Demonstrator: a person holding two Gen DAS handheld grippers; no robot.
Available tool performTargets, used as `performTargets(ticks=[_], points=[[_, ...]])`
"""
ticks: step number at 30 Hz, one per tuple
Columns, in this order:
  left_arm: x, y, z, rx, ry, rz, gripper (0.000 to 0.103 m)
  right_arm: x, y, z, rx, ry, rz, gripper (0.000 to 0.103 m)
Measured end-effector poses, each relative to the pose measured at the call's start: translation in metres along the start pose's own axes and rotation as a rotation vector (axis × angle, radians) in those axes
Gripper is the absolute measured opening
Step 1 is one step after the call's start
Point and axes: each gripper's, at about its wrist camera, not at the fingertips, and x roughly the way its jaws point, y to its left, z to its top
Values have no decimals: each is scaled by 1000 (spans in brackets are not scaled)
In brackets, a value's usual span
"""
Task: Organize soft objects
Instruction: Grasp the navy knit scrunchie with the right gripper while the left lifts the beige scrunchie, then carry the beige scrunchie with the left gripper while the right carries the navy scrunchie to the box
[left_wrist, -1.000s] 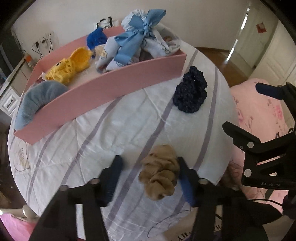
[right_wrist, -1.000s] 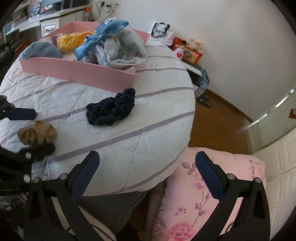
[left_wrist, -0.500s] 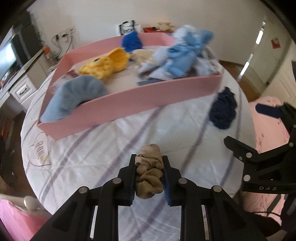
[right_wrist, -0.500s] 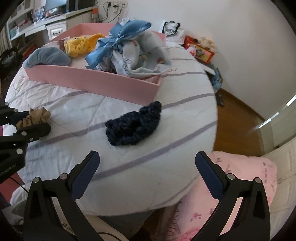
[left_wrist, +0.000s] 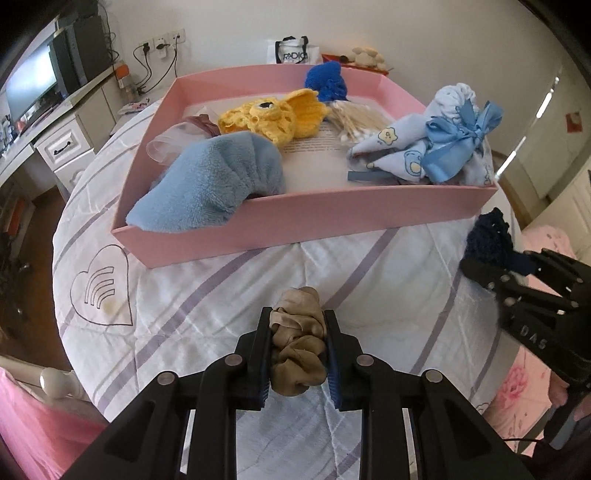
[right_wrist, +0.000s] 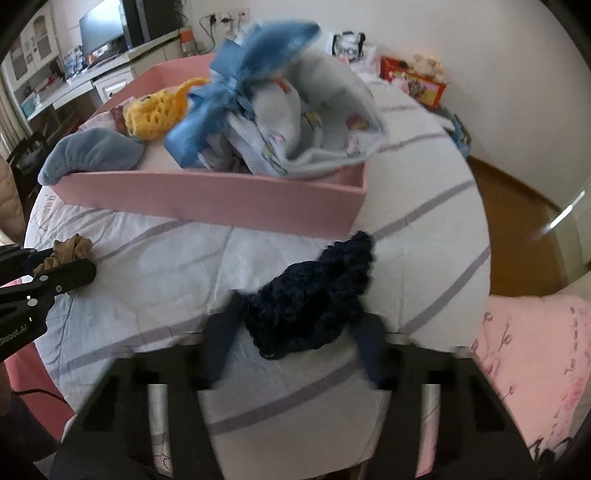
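My left gripper (left_wrist: 297, 314) is shut on a tan scrunchie (left_wrist: 297, 347) and holds it just above the striped white tablecloth (left_wrist: 177, 317), in front of the pink tray (left_wrist: 332, 216). In the right wrist view, my right gripper (right_wrist: 301, 314) straddles a navy knitted scrunchie (right_wrist: 314, 291) lying by the tray's near right corner (right_wrist: 347, 206). Its jaws are closing, and the blurred pads (right_wrist: 225, 332) touch the scrunchie's two sides. The left wrist view shows this gripper (left_wrist: 517, 266) at the right edge, against the navy scrunchie (left_wrist: 487, 236).
The tray holds a blue fleece piece (left_wrist: 210, 184), a yellow crochet toy (left_wrist: 273, 118), a royal blue scrunchie (left_wrist: 327, 81), cotton swabs (left_wrist: 354, 122) and a pale blue cloth with a satin bow (left_wrist: 450, 144). A pink bedspread (right_wrist: 528, 350) lies beyond the round table's right edge.
The left gripper closed on the tan scrunchie and carried it toward the tray. The right gripper moved in over the navy scrunchie and its wide jaws came in around it.
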Motion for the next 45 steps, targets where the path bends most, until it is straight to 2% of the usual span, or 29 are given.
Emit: performTargets(ticks=[1,4,8,17,26,30,36,40,45], points=[[-1,0,-1,-2,0,0,21,-2,1,-1,-6,-7,0,19],[-4,-1,-1,-5,-1,4,21,-9,3,-1,8,-6,33,16],[-9,-3,-3,-11,0,10,21,-15,8,-6,-14,-28,13,15],[-32,-5,-4,-16,-48,24,21,-41,12,-3,-9,-89,73,15],[-63,-9,-5,-31,-111,11,21,-73,30,-4,-27,-195,123,13],[-87,-11,-7,-30,-165,18,21,-88,34,-3,-22,-249,129,12],[-132,-18,-11,-21,-298,75,21,-115,40,1,-11,-354,142,12],[-157,-24,-18,-8,-363,60,21,-134,43,4,-4,-424,142,12],[-186,-29,-31,-3,-442,76,21,-155,48,7,3,-498,161,12]])
